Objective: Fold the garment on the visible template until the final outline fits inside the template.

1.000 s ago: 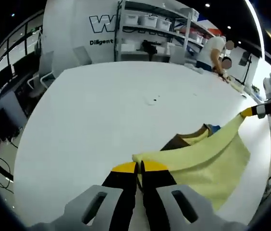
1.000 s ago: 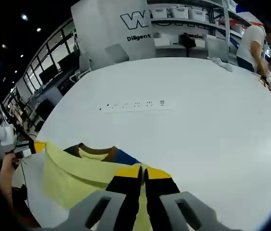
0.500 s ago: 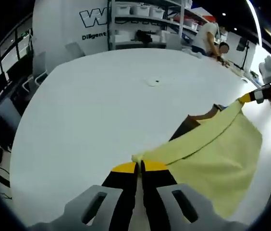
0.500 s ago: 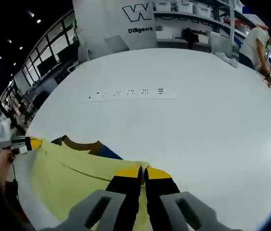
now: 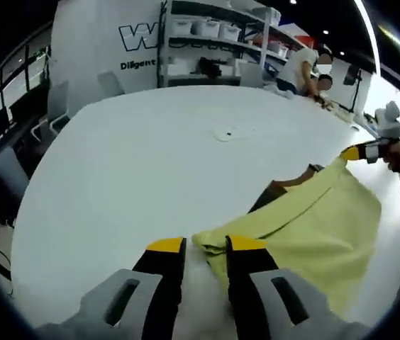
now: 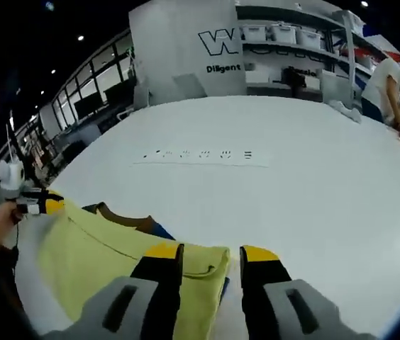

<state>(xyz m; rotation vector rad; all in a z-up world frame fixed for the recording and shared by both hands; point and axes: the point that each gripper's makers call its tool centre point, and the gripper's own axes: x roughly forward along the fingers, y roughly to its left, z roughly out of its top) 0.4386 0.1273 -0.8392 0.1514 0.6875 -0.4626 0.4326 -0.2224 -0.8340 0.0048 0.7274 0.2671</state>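
On the white table [image 5: 129, 163], a yellow shirt [image 5: 306, 227] lies folded. Both the left gripper [image 5: 206, 246] and right gripper [image 6: 210, 253] are open, holding nothing.

A wide white table [image 5: 129, 163] spreads ahead of the left gripper [image 5: 206, 245]. A yellow garment [image 5: 306, 227] lies flat on it, ahead and right of those jaws, brown collar at its far edge. In the right gripper view, a row of small dark marks [image 6: 201, 154] sits farther out.
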